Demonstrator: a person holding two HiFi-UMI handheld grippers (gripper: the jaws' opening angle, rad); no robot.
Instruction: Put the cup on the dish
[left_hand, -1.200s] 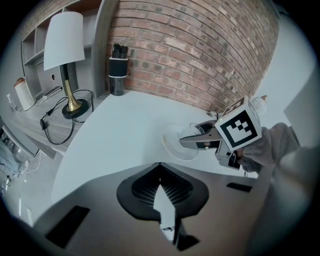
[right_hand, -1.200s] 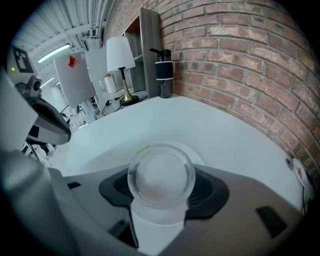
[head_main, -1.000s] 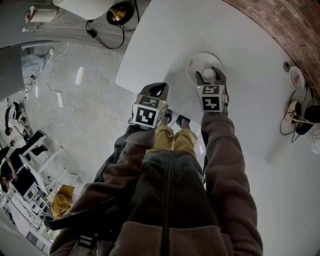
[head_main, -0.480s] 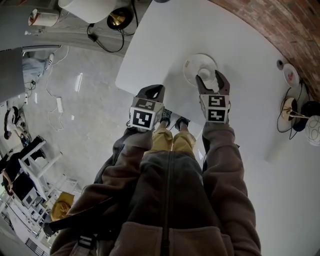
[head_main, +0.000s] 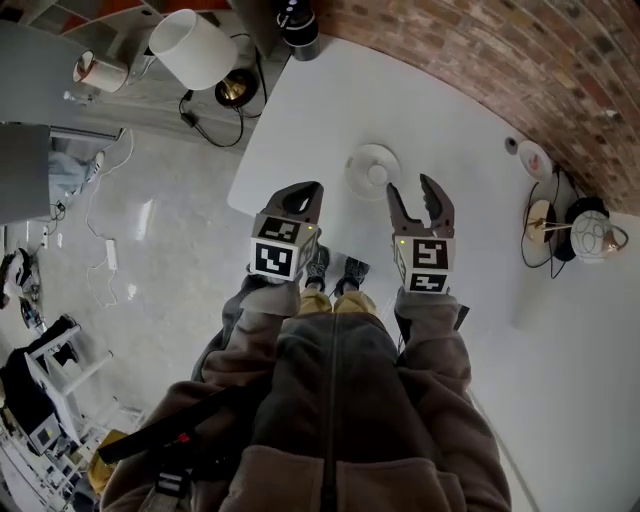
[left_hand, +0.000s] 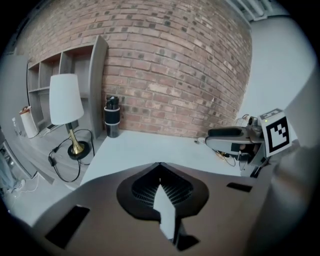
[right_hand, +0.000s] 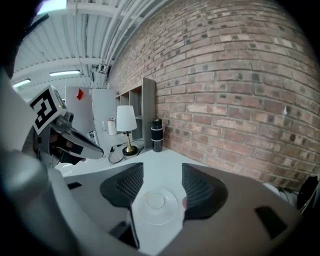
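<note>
1. White table (head_main: 470, 120) held the dish (head_main: 358, 160) (right_hand: 168, 214), which lay near the table's front edge, ahead of both grippers.
2. At the middle of the dish sat a small round white form that looked like the cup (head_main: 376, 173) (right_hand: 155, 200). Its height could not be made out in either view.
3. Just short of the dish, and touching nothing, hung the right gripper (head_main: 410, 190) (right_hand: 162, 167). Its jaws were spread wide and closing, with no thing between the pads, and the dish showed beyond the gap.
4. Over the table's front edge hung the left gripper (head_main: 308, 192) (left_hand: 160, 166), its jaws pressed together and empty.
5. At the table's far corner, a black flask (head_main: 298, 25) (left_hand: 112, 117) stood against the brick wall (head_main: 520, 60), with a white-shaded lamp (head_main: 195, 48) (left_hand: 65, 97) just beside it.
</note>
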